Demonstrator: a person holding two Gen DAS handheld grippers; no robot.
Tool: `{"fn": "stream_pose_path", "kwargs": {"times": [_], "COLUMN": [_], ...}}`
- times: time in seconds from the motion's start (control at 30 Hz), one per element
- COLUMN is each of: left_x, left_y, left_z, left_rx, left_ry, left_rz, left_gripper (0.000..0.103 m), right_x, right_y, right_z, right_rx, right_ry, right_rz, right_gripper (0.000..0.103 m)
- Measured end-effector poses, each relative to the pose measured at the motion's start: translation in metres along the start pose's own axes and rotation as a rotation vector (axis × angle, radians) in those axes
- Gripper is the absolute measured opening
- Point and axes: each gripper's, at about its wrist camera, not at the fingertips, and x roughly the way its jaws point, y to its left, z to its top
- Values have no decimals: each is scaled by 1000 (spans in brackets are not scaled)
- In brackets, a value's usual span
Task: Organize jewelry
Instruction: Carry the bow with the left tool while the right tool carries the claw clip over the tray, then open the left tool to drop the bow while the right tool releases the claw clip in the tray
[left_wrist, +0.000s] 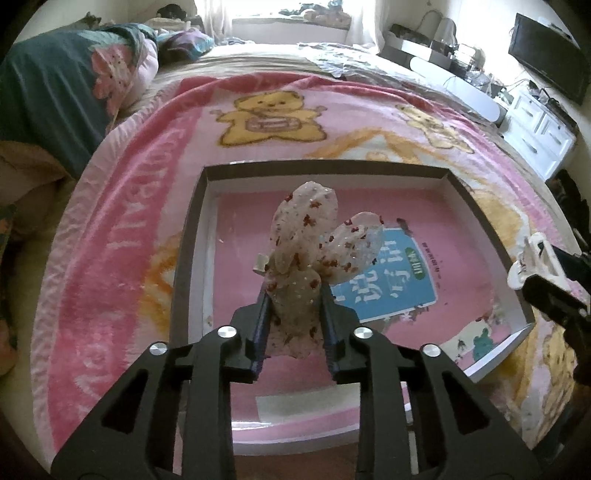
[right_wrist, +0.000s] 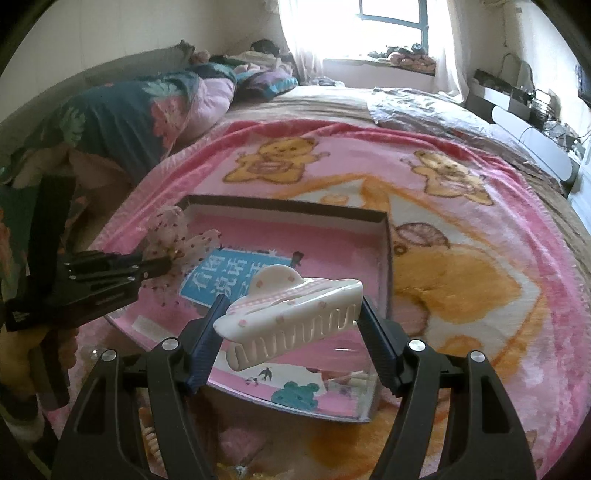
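Writing first: blue label on the pink floor of the box carries large white Chinese characters, partly covered in both views; pale lettering runs along the pink border of the blanket, too distorted to read.

Left gripper: fingers narrow, with the base of a sheer pale hair bow dotted with small red shapes between them. Pads sit close at each side of the fabric; whether they press on it I cannot tell. Jaws have just been opening. Bow loops stand up above the fingertips, over the inside of the box. In the right wrist view the same gripper reaches in from the left over the box's left part.

Right gripper: fingers set fairly wide and clamped on the two ends of a white hair claw clip with pink checked trim, teeth facing down toward the camera. Clip hangs over the near right part of the box, not touching it.

Surface: shallow dark-rimmed cardboard box lies on a pink blanket printed with yellow bears, spread on a bed. Teal floral quilt at the left. Bright curtained window at the far end. White drawers and a dark screen at the right.
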Motion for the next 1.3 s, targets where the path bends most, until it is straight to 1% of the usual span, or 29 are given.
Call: {"fn": "stream_pose_path", "kwargs": {"times": [0.03, 0.1, 0.13, 0.2, 0.23, 0.27, 0.3, 0.37, 0.43, 0.47, 0.5, 0.53, 0.6, 0.67, 0.87, 0.93, 1.07, 1.13, 1.3], "left_x": [1, 3, 4, 4, 3, 2, 1, -5, -12, -17, -20, -24, -30, -36, -52, -61, -77, -86, -110], "left_y": [1, 3, 5, 6, 7, 8, 8, 9, 9, 10, 11, 12, 12, 12, 7, 6, 4, 3, -1], "left_z": [0, -2, -2, -3, -4, -5, -5, -7, -8, -9, -10, -11, -11, -13, -16, -17, -16, -16, -17], "left_rx": [-1, -5, -6, -7, -8, -8, -6, -1, 1, -1, -4, -8, -12, -15, -25, -30, -38, -41, -47], "left_ry": [3, 10, 14, 16, 19, 21, 23, 14, 3, -6, -9, -15, -22, -29, -42, -52, -79, -95, -137], "left_rz": [0, 3, 3, 5, 8, 10, 13, 15, 20, 23, 25, 24, 22, 27, 17, 12, 5, 5, 19], "left_gripper": [18, 23, 28, 32, 35, 42, 46, 58, 61, 66, 68, 70, 70, 75, 78, 79, 84, 89, 92], "right_x": [4, 12, 15, 23, 27, 29, 32, 36, 42, 43, 45, 46, 47, 46, 27, 16, -14, -30, -65], "right_y": [1, 3, 3, 3, 3, 2, 2, 1, 1, 1, 2, 2, 3, 4, 5, 5, 3, 2, -1], "right_z": [-1, -3, -4, -7, -9, -10, -11, -13, -15, -17, -18, -19, -21, -22, -21, -21, -19, -19, -21], "right_rx": [-4, -14, -16, -13, -10, -8, -5, 3, 10, 13, 16, 18, 24, 23, 18, 18, 38, 51, 73], "right_ry": [8, 24, 31, 48, 56, 60, 65, 74, 86, 91, 96, 99, 102, 103, 71, 51, -9, -43, -97], "right_rz": [-2, -12, -17, -20, -25, -27, -28, -30, -33, -36, -40, -39, -30, -31, -35, -40, -33, -27, -15], "right_gripper": [69, 69, 69, 69, 69, 69, 69, 69, 69, 69, 69, 69, 69, 69, 78, 84, 93, 97, 98]}}
